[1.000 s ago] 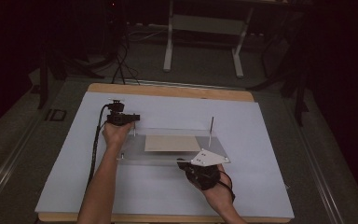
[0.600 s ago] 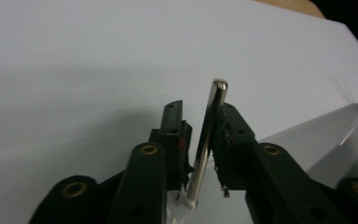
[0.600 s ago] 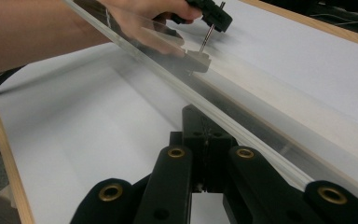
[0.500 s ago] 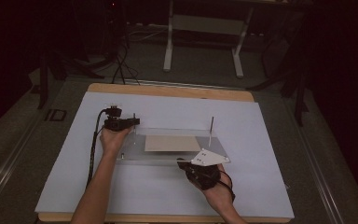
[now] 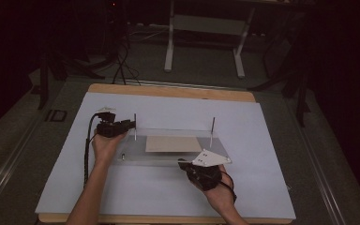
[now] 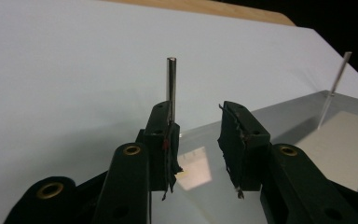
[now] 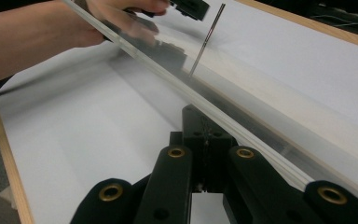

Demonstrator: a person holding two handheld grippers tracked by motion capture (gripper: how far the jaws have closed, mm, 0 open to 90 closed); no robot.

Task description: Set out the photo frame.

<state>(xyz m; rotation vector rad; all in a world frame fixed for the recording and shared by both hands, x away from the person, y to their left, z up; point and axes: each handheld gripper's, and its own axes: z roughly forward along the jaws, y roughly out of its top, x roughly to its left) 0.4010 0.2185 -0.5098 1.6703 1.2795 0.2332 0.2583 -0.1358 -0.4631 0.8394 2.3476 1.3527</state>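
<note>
A clear acrylic plate point(image 5: 215, 149) lies on the white sheet with a tan card point(image 5: 171, 143) on it. Two thin metal pins rise from its far corners, the left pin point(image 5: 135, 127) and the right pin point(image 5: 212, 126). My left gripper point(image 5: 129, 124) is open beside the left pin. In the left gripper view that pin point(image 6: 171, 81) stands just behind the left jaw, outside the gap of my left gripper point(image 6: 198, 116). My right gripper point(image 5: 183, 164) sits shut at the plate's near edge. In the right gripper view, my right gripper point(image 7: 205, 125) points its jaws under that edge point(image 7: 242, 128).
The white sheet point(image 5: 272, 187) covers a wooden table point(image 5: 168, 91). Beyond the table's far edge stand a metal frame point(image 5: 204, 42) and cables point(image 5: 122, 61) on a dark floor. The left gripper's cable point(image 5: 87, 154) trails along the forearm.
My left gripper has drifted a little toward the person while staying beside the left pin. The right gripper has stayed put.
</note>
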